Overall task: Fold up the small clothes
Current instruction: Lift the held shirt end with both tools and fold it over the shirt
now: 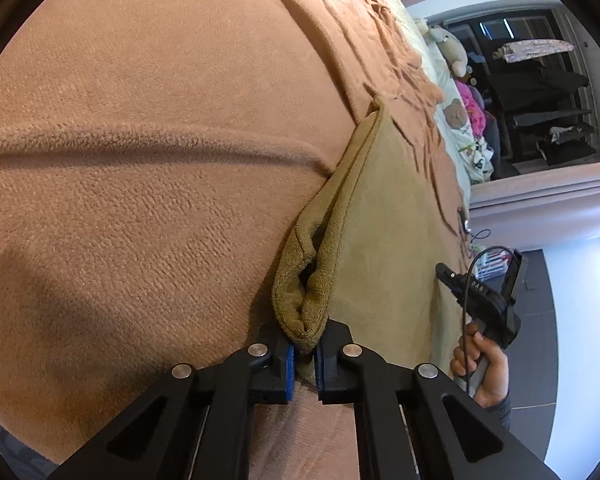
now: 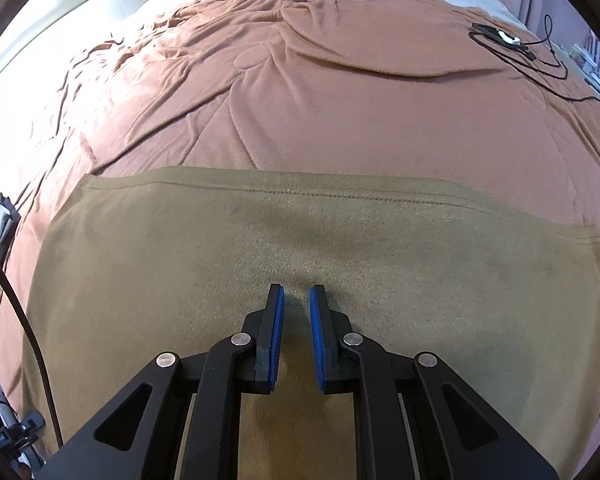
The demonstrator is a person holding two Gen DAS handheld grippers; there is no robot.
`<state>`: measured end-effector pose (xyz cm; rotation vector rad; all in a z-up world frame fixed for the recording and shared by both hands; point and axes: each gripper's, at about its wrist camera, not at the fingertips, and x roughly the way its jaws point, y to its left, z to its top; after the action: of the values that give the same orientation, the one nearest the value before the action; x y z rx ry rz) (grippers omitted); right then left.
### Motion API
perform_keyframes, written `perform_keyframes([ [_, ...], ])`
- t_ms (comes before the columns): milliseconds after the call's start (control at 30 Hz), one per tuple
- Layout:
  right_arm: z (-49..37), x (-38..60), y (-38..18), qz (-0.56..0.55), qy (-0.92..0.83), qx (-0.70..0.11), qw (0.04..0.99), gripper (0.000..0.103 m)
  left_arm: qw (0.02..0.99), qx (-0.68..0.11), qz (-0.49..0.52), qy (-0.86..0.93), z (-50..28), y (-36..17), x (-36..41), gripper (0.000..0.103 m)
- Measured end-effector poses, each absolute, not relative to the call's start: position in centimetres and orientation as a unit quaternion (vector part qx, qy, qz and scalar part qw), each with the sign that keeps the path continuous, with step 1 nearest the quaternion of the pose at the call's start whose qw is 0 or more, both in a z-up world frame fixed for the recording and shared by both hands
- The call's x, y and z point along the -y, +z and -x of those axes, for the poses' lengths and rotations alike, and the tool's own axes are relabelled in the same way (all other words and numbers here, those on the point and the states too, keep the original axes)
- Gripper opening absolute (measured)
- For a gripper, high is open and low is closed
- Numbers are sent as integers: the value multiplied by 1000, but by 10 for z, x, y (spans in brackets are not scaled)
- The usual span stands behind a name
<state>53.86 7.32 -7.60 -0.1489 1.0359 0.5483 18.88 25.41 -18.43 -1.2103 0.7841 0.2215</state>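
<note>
Left gripper (image 1: 305, 354): jaws clamped on a bunched corner of the olive-tan garment (image 1: 384, 248), which lies flat on the brown blanket (image 1: 148, 160).
Right gripper (image 2: 296, 300): jaws narrow, tips down on the garment's middle, nothing pinched between them.
Right hand (image 1: 482, 364) holds its handle.
Marking on that handle, unreadable.
Black cable (image 2: 540, 64) on blanket, well apart.
</note>
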Motion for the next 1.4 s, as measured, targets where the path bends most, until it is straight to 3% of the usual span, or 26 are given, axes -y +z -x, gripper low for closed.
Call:
perform_keyframes([
  [567,-458,-13,-65,51,324,-499,802,14,772,-281,571,-1,-199,-131,-250,5],
  [700,-439,1,-66,51,334,-491,803,34,775,-273,569,-16,-205,-122,-246,5],
  [1400,-350,45,-84,46,370,-477,796,35,789,-252,555,-73,-237,-87,-230,5],
])
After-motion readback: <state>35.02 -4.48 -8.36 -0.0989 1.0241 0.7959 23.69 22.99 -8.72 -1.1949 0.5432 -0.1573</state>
